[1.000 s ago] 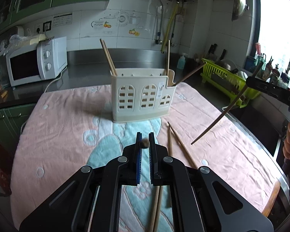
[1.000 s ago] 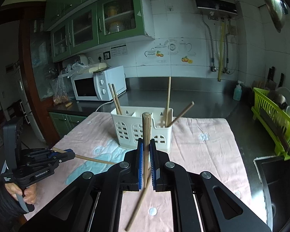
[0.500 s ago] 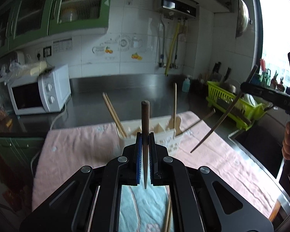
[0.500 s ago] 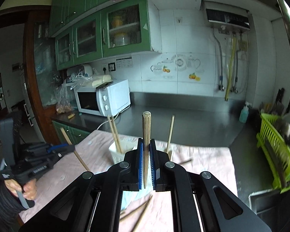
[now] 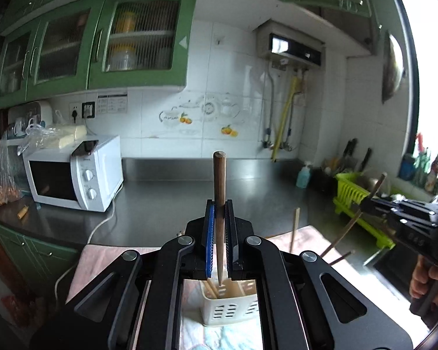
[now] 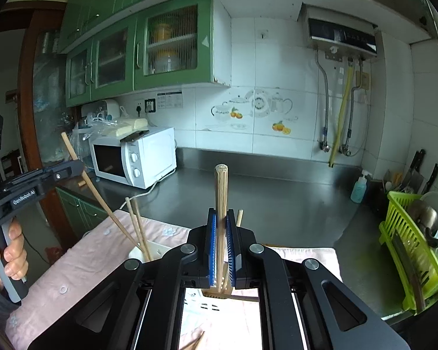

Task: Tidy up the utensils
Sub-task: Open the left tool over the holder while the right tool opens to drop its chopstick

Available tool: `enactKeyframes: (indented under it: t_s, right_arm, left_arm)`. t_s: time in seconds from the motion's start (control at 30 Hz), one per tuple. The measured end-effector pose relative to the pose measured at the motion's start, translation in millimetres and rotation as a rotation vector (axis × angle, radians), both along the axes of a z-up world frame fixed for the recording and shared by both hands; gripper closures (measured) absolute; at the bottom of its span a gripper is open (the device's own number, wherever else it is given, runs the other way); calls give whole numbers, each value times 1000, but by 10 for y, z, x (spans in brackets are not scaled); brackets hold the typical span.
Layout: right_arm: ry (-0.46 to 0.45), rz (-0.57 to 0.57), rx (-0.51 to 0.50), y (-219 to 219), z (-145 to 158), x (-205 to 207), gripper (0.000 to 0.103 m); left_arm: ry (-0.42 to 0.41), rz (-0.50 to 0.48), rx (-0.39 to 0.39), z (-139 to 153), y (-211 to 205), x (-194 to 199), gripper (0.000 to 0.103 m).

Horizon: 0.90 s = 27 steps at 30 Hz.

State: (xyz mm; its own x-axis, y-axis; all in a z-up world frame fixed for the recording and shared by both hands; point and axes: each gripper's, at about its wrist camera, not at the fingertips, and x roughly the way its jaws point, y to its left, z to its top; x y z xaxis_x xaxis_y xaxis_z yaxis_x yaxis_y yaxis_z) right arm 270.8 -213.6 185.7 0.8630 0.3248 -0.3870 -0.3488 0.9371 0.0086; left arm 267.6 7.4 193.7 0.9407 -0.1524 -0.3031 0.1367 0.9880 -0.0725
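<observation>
My left gripper (image 5: 219,213) is shut on a dark brown chopstick (image 5: 219,180), held upright with its lower tip over the white utensil holder (image 5: 230,306). My right gripper (image 6: 221,227) is shut on a light bamboo chopstick (image 6: 220,198), also upright, its tip down at the holder (image 6: 149,250). Several chopsticks (image 6: 137,227) stand in the holder. The right gripper also shows in the left wrist view (image 5: 373,204), and the left gripper in the right wrist view (image 6: 70,172), each holding its chopstick slanted toward the holder.
The holder stands on a pink and blue cloth (image 6: 81,265) on the table. A white microwave (image 5: 73,175) sits on the steel counter at left. A green dish rack (image 6: 408,248) stands at right. A loose chopstick (image 6: 197,341) lies on the cloth.
Both grippers rose and tilted until their chopsticks stand upright, and they moved in over the holder. The holder now lies low, between the gripper arms.
</observation>
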Motion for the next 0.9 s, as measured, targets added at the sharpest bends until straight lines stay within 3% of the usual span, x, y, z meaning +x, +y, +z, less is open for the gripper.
enactKeyframes:
  t_s: [0.33,0.47,0.53,0.73,0.9]
  right_arm:
    - [101,11,-22,129,-430,335,96]
    - [88,-5,-53,158,-482,309,80]
    - [65,-17,-54,133,-461,226,66]
    - [30,-27,-35,3,-402,-283,66]
    - [71,1,-37,0,-631,-816,66]
  left_arm:
    - [97,-2,9,-340,13,310,97]
    - [95,3,15,-363,21,263,96]
    - [92,-10,4,-354,31,206,95]
    - [75,-10,13,-354,81,-213,95]
    - [110,-23,50,-561,115,-668,95]
